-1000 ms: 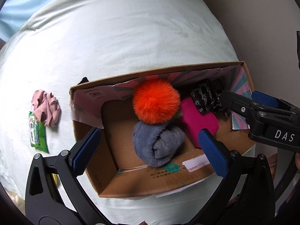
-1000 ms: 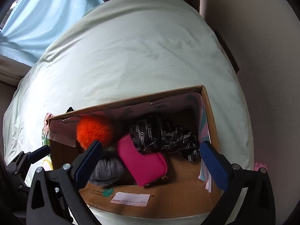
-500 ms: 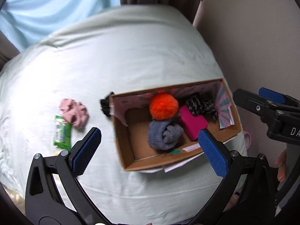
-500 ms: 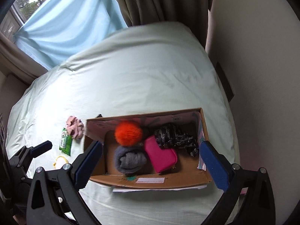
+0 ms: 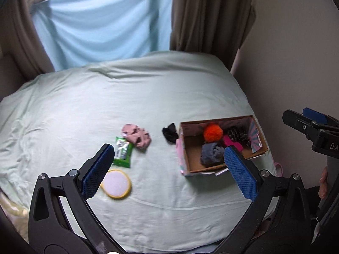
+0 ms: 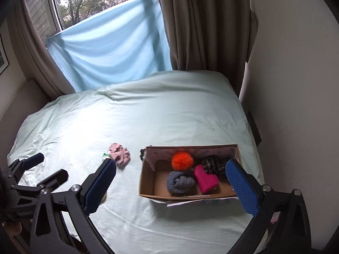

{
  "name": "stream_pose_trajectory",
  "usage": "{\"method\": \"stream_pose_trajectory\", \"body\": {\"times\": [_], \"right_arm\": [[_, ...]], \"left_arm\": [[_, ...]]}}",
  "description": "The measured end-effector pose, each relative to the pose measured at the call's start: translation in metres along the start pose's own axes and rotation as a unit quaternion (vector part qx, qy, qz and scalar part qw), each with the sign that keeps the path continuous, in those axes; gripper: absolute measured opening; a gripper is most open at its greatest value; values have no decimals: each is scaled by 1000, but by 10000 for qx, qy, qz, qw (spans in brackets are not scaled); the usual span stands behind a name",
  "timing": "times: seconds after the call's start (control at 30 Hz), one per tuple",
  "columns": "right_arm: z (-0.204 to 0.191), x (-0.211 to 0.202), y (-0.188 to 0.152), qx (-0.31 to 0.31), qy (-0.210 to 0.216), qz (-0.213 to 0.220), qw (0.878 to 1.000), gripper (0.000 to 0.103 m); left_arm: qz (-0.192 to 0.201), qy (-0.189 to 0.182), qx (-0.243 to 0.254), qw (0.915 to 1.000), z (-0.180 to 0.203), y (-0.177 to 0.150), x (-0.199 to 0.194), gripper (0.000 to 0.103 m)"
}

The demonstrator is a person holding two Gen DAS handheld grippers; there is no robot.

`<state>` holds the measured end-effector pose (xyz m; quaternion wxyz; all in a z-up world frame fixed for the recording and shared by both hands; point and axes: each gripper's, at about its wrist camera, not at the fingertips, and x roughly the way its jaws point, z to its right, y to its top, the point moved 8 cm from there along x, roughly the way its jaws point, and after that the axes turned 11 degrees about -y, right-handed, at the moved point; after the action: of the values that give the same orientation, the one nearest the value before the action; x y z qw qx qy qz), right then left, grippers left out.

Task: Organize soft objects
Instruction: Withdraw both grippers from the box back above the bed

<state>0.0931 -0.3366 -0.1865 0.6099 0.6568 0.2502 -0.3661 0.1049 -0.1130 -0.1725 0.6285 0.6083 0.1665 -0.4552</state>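
A cardboard box (image 5: 182, 150) (image 6: 146, 182) sits on the bed's right side. Inside lie an orange pom-pom (image 5: 213, 133) (image 6: 182, 160), a grey rolled sock (image 5: 211, 153) (image 6: 180, 182), a magenta pouch (image 5: 232, 142) (image 6: 205, 178) and a black patterned cloth (image 5: 237, 134) (image 6: 213, 164). On the sheet to the box's left lie a black scrunchie (image 5: 170, 132), a pink cloth (image 5: 136, 135) (image 6: 119, 153), a green wipes pack (image 5: 122, 152) and a round yellow-rimmed pad (image 5: 116, 184). My left gripper (image 5: 167, 167) and right gripper (image 6: 169, 184) both hang open and empty, high above the bed.
The pale green sheet (image 5: 127, 97) covers the whole bed. A wall (image 6: 296, 84) runs along the right edge, close to the box. Brown curtains (image 6: 201, 25) and a blue drape (image 6: 110, 53) hang behind the bed.
Both grippers have pulled up and back from the box, so the whole bed shows. The contents of the box have not shifted.
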Motion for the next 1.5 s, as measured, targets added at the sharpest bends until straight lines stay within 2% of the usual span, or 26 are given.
{"method": "stream_pose_trajectory", "body": {"times": [0.17,0.33,0.67,0.83,1.0,1.23,1.5], "right_arm": [[-27,-35,-15,27,-86,268,9996,103],[-50,-57,-32,91,-234,389,9989,103],[-107,-63,-51,39,-324,435,9985,103],[-140,-48,-55,-71,-206,504,9985,103],[-168,-13,-57,-294,-14,483,9984,103],[-195,53,-56,-690,355,350,9964,103],[-225,134,-50,-1168,837,119,9895,103]], "left_arm": [[257,59,-102,9996,-39,-19,-52,103],[373,40,-232,9990,-77,-38,-82,103],[286,-135,-326,9990,-134,-65,-89,103],[134,-207,-230,9994,-157,-78,-69,103],[-25,-165,-266,9995,-175,-93,-32,103],[-131,84,-654,9977,-194,-120,18,103],[-210,483,-1261,9906,-204,-153,88,103]]}}
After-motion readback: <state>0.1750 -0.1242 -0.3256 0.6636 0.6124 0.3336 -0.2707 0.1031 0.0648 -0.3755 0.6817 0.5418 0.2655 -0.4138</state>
